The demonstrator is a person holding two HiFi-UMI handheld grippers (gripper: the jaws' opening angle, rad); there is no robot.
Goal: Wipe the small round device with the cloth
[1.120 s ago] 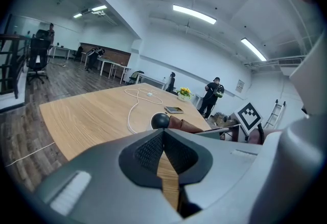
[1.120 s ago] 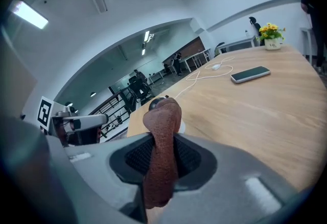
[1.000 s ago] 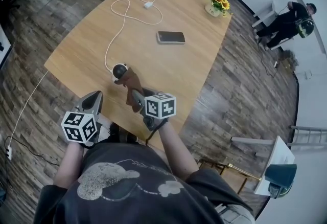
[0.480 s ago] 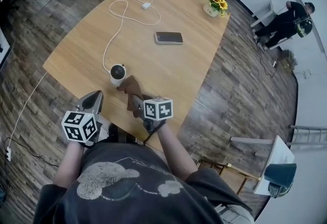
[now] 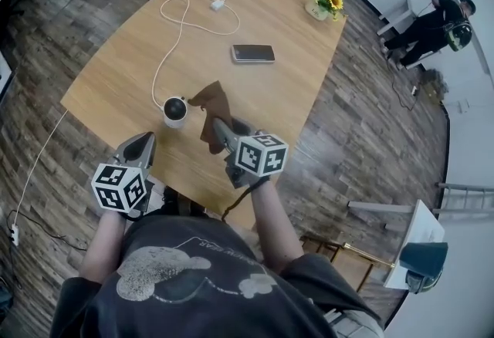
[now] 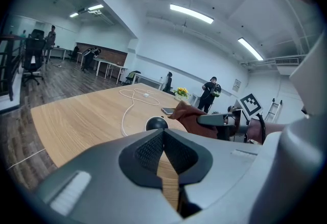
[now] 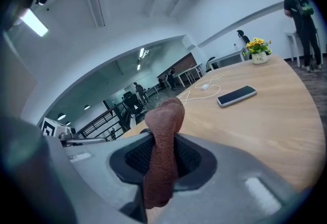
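Reaching forward over the near edge of the desk (image 5: 270,97), the person's right forearm carries the right tongs (image 5: 218,126), which point away from the body and slightly left. Their jaws are pinched on a brown cloth (image 5: 214,106); the right gripper view shows it squeezed between the pads and bulging out past them in a thick fold. The cloth's long axis runs from the jaws toward the far side of the desk, and its free end is spread above the wood.

The small round device (image 5: 175,110), a dark dome on a white base, stands upright on the desk near the near-left edge, just left of the cloth. Whether the two touch cannot be told. A white cable (image 5: 179,24) leads from it across the desk toward the far end.

The left arm is held close to the body, with the left tongs (image 5: 143,142) at the desk's near edge, pointing forward at the device and apart from it. Their jaws are pressed together with nothing between them.

A phone (image 5: 253,53) lies flat farther out, and a pot of yellow flowers (image 5: 326,1) stands at the far right corner.
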